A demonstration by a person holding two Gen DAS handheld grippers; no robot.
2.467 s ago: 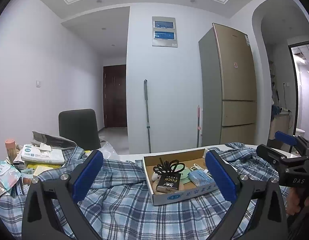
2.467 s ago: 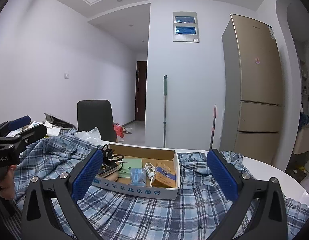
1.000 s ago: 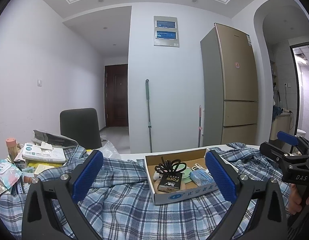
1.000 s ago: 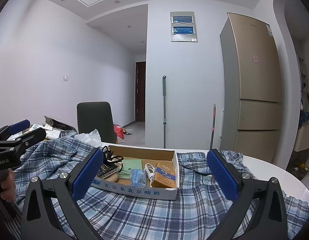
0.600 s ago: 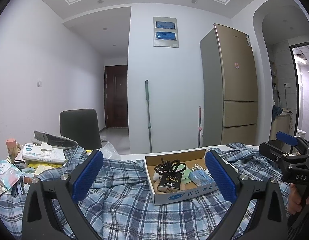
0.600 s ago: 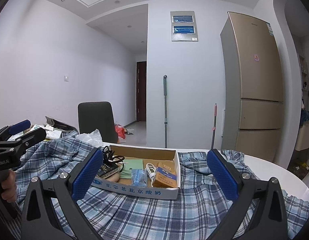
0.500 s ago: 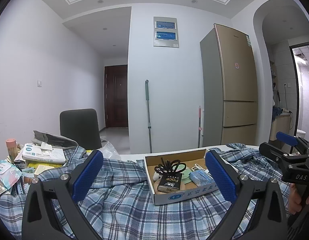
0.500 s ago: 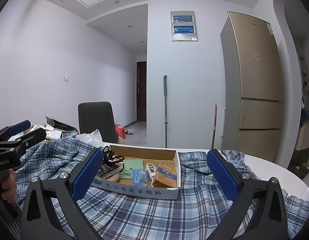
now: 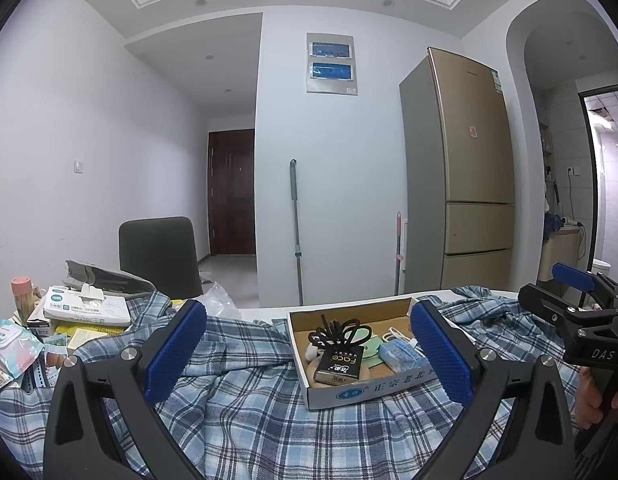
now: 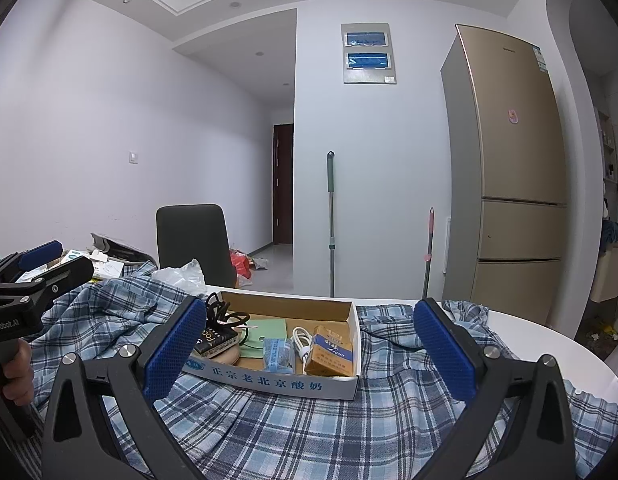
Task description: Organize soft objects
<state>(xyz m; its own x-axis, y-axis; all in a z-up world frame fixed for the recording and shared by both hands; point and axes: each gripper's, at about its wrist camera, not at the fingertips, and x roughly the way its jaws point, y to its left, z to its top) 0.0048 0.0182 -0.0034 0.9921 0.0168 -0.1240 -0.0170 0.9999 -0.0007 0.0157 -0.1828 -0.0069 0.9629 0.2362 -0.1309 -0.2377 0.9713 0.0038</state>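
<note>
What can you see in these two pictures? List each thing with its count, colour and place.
shirt: one, blue plaid, spread over the table
table: one, white, bare at the right edge
cardboard box: one, white outside, resting on the shirt, holding small items
scissors: one pair, black, in the box
chair: one, dark, behind the table
fridge: one, gold, against the right wall
mop: one, green handle, leaning on the wall
tissue pack: one, white, in the clutter on the table's left
left hand-held gripper: one, black with blue pads, open above the shirt
right hand-held gripper: one, same colours, open
</note>
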